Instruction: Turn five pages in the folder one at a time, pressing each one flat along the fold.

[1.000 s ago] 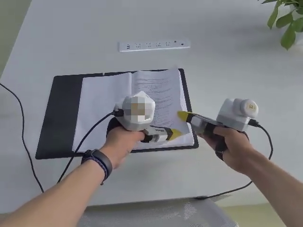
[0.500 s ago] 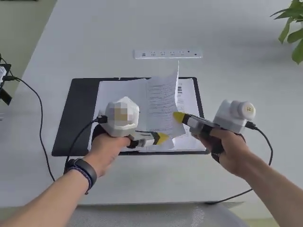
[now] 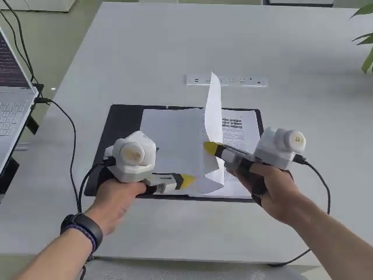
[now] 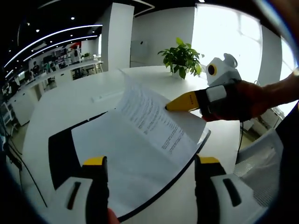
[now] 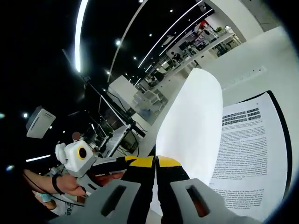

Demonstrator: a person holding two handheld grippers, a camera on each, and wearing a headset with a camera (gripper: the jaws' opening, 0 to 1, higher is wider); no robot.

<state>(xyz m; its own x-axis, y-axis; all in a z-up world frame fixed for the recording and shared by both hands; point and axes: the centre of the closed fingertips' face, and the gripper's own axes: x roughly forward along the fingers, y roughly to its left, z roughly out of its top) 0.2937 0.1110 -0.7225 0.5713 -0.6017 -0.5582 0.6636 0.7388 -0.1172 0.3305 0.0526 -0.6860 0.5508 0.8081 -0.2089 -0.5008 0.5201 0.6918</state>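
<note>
A black folder (image 3: 116, 131) lies open on the white table, with white pages spread on both sides. One page (image 3: 213, 111) stands nearly upright over the fold, and my right gripper (image 3: 208, 149) is shut on its lower edge. In the right gripper view that page (image 5: 194, 121) rises from between the yellow fingertips (image 5: 140, 162), beside the printed right-hand page (image 5: 245, 144). My left gripper (image 3: 185, 181) is open near the folder's front edge, just left of the lifted page. In the left gripper view the lifted page (image 4: 154, 121) curves above the flat left pages (image 4: 117, 154), held by the right gripper (image 4: 180, 103).
A white power strip (image 3: 227, 80) lies beyond the folder. A laptop (image 3: 11, 111) sits at the left edge, with black cables (image 3: 70, 134) running across the table. A plant (image 3: 367, 49) is at the far right. The table's front edge is close to my hands.
My right gripper has lifted the page from lying curled on the right side to standing nearly upright over the fold. The left gripper has stayed near the folder's front edge. The head camera has shifted.
</note>
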